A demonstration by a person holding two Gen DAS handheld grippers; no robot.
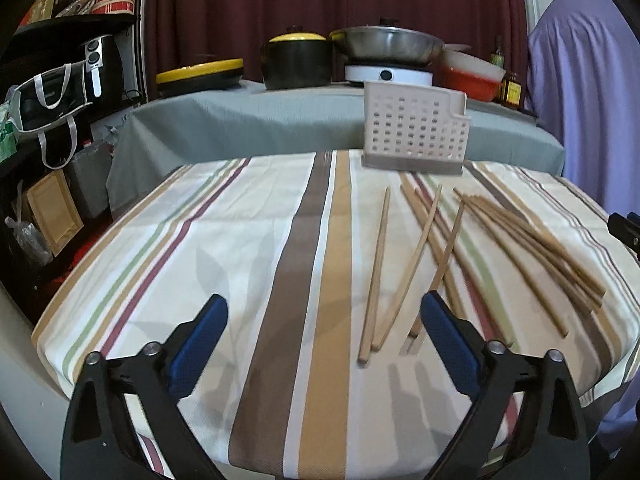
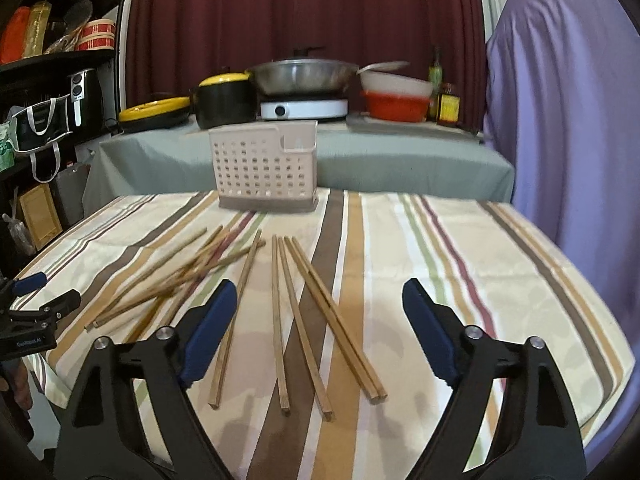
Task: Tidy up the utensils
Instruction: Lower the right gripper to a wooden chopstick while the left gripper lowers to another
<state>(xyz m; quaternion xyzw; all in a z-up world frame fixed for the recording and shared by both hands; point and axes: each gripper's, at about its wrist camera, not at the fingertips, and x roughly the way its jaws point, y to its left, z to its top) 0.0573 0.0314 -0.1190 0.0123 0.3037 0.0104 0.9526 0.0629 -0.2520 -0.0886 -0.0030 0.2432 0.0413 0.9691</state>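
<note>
Both grippers (image 1: 324, 332) (image 2: 316, 320) wide open, empty. Risk: crossed chopsticks (image 2: 176, 276) at ten o'clock; snagging neighbours, scattering pile.

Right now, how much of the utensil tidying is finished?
Nothing looks done: the chopsticks all lie loose on the striped tablecloth. Nothing is in hand; the left hand-held gripper and right hand-held gripper are open. Left: moving every chopstick into the white holder.
</note>
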